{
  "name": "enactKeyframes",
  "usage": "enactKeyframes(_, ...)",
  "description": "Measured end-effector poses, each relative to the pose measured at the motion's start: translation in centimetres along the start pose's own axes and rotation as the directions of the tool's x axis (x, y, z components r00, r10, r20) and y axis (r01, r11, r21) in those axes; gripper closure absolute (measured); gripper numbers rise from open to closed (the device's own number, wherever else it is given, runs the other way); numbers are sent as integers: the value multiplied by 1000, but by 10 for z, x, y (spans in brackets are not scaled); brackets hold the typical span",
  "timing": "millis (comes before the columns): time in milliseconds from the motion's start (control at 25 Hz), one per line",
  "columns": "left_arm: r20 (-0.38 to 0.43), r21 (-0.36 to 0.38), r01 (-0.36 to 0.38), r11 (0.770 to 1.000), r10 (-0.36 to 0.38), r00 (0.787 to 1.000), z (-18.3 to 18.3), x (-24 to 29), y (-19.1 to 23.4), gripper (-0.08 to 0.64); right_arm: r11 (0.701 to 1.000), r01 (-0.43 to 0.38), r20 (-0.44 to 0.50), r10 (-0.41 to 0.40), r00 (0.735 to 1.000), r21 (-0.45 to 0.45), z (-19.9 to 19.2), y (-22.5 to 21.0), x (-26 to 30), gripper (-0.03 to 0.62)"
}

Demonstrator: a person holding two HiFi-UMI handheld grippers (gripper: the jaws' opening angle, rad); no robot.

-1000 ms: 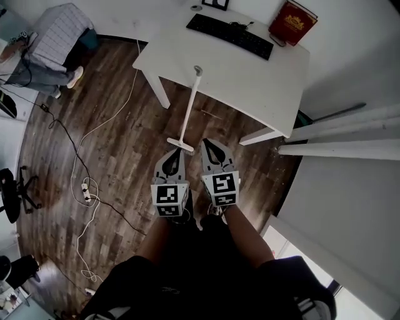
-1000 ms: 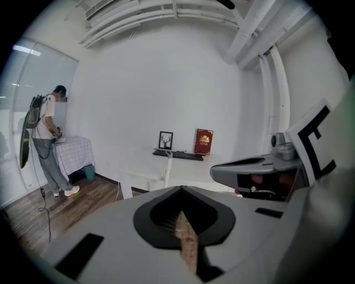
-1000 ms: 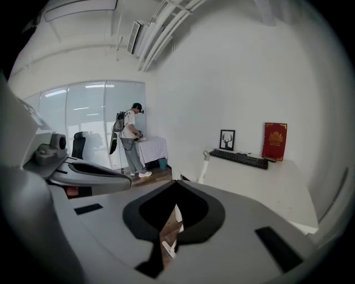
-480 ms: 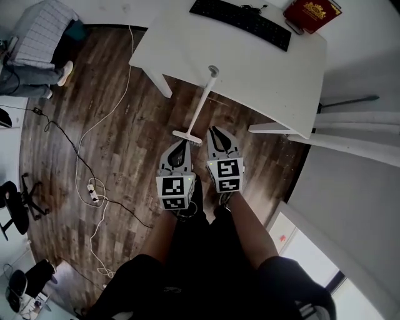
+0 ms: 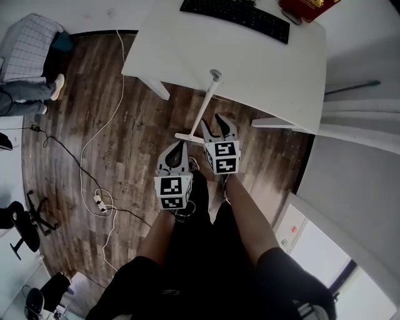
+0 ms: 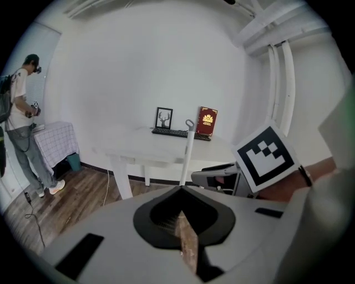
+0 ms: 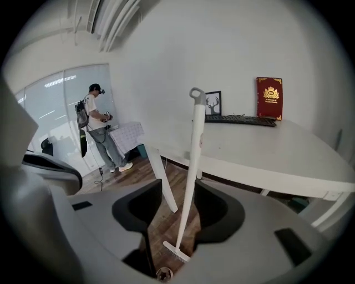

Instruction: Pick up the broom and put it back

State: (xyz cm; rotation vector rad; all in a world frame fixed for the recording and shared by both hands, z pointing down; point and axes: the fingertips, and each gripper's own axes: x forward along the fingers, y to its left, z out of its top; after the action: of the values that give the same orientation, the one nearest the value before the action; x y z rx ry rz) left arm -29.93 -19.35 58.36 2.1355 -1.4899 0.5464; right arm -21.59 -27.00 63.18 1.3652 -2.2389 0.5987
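A white broom (image 5: 201, 112) stands upright, its handle top leaning on the edge of the white table (image 5: 181, 56) and its head (image 5: 187, 139) on the wooden floor. My right gripper (image 5: 212, 121) is just right of the handle, jaws opening. In the right gripper view the broom handle (image 7: 191, 166) rises in line with the gap of the right gripper (image 7: 180, 188), ahead of the pads and untouched. My left gripper (image 5: 175, 149) hangs shut and empty, nearer me and just behind the broom head. The left gripper view shows the broom handle (image 6: 187, 155) ahead.
A black keyboard (image 5: 234, 15) and a red book (image 5: 309, 3) lie on the table. A white cable and power strip (image 5: 100, 201) trail over the floor at left. A person (image 7: 100, 133) stands beside a checked seat (image 5: 28, 40). White wall panels (image 5: 356, 119) are at right.
Both grippers have moved forward and down toward the broom. The right gripper's jaws, shut before, now stand apart beside the handle. The broom has not moved.
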Motion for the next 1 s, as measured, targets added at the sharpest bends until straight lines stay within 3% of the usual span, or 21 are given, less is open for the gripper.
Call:
enactKeyframes(280, -25, 0, 11, 1000, -11, 1000, -13, 8, 10, 558, 999, 27, -84, -29, 996, -23, -28, -12, 52, 397)
enactKeyframes(680, -65, -25, -16, 1000, 14, 998, -30, 9, 36, 558, 996, 58, -124, -50, 991, 65, -38, -28, 103, 391)
enactKeyframes(1000, -82, -50, -43, 998, 39, 996, -49, 8, 48, 558, 992, 101, -121, -92, 988, 70, -45, -39, 120, 402)
